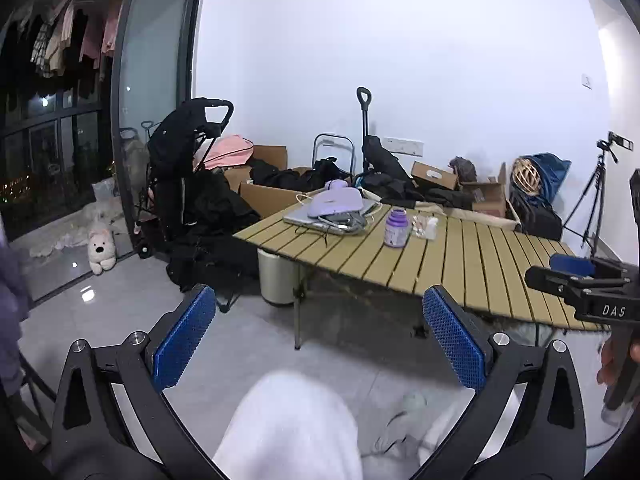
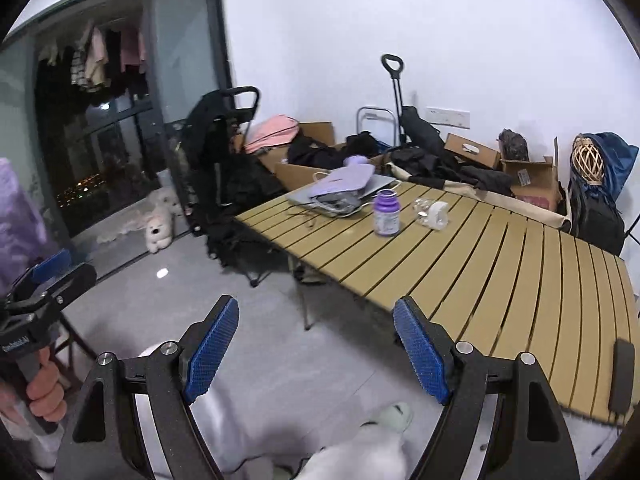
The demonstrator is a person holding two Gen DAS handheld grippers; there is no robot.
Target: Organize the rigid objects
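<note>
Fingers: left gripper (image 1: pixel 318 312) and right gripper (image 2: pixel 316 326) both spread wide, holding nothing, short of the slatted table (image 2: pixel 500 264).
Targets: purple bottle (image 2: pixel 386 213) upright mid-table; clear jar (image 2: pixel 432 211) on its side just beside it.
Behind: laptop (image 2: pixel 376 184) under a lilac item.
Approach: probably the reach; come in level and straddle the bottle's body below its cap.

Small clear item (image 1: pixel 426 227) beside purple bottle (image 1: pixel 395 227) blurred, laptop (image 2: pixel 340 196) partly covered
</note>
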